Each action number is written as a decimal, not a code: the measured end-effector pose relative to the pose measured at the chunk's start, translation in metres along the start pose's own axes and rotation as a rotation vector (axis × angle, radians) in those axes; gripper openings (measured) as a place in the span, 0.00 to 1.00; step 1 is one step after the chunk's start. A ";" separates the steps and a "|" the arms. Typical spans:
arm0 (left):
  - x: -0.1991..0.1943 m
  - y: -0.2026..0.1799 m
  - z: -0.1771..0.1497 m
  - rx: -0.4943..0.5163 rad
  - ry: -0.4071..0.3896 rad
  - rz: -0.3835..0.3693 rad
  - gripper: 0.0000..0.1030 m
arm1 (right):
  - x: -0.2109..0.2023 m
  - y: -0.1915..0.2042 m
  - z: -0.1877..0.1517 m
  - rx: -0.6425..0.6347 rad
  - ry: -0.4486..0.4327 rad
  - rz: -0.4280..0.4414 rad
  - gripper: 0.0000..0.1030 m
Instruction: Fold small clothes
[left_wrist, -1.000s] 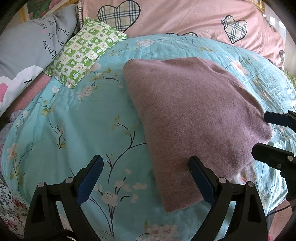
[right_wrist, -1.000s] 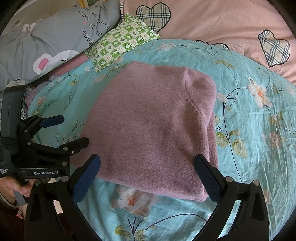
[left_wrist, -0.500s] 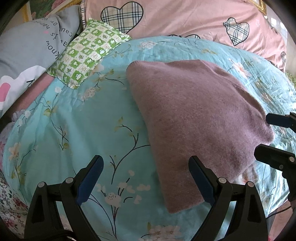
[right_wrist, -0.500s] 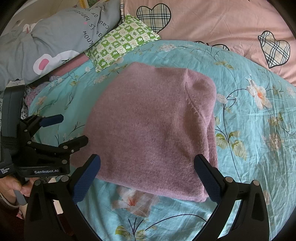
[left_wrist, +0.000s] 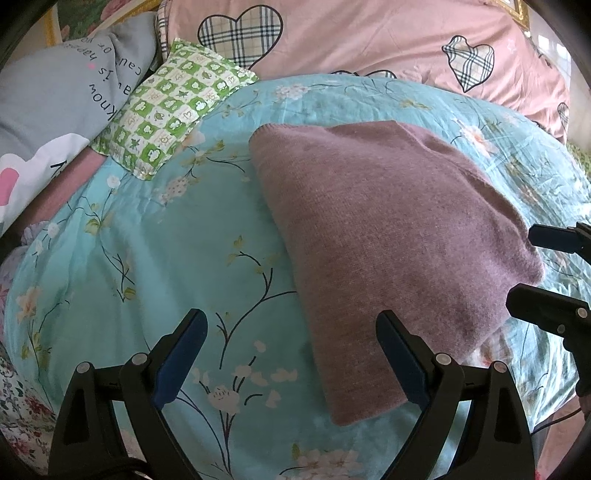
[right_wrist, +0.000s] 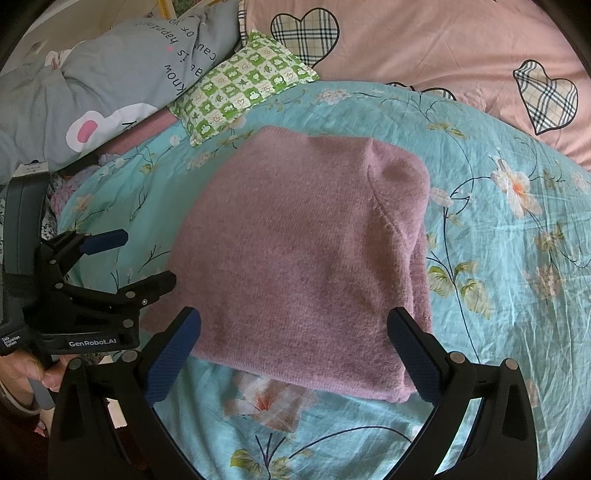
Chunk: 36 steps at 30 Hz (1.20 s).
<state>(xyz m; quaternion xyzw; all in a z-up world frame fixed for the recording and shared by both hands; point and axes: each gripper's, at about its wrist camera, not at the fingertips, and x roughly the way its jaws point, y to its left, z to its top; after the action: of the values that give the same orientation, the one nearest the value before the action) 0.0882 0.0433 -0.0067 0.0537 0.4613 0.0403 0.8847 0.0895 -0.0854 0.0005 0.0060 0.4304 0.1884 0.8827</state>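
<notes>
Both the left gripper and right gripper hang wide apart, holding nothing. Grab the purple sweater's bottom corners evenly to fold neatly.

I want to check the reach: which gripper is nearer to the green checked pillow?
Left, judged by side. The left gripper hangs open on the side of the mauve sweater facing the green checked pillow; the right gripper is open at the sweater's near edge.

Readable text: two spots

"GenRobot.AI" in white on the left gripper body; small white lines beside it, too small to read. Grey pillow behind that gripper carries upside-down black lettering: "know", "is", partial "happ…", "cau…".
</notes>
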 end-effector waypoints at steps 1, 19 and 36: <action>0.000 0.000 0.000 -0.001 0.000 -0.003 0.91 | 0.000 0.000 0.000 0.000 0.000 0.000 0.98; 0.000 -0.002 0.004 -0.001 -0.003 -0.012 0.90 | -0.003 -0.008 -0.001 0.012 -0.002 0.004 0.98; 0.003 -0.001 0.008 -0.003 -0.009 -0.011 0.88 | -0.003 -0.017 0.001 0.037 -0.004 0.001 0.98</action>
<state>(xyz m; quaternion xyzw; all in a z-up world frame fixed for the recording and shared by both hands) 0.0967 0.0418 -0.0046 0.0501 0.4575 0.0358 0.8871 0.0945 -0.1020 0.0001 0.0231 0.4322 0.1810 0.8831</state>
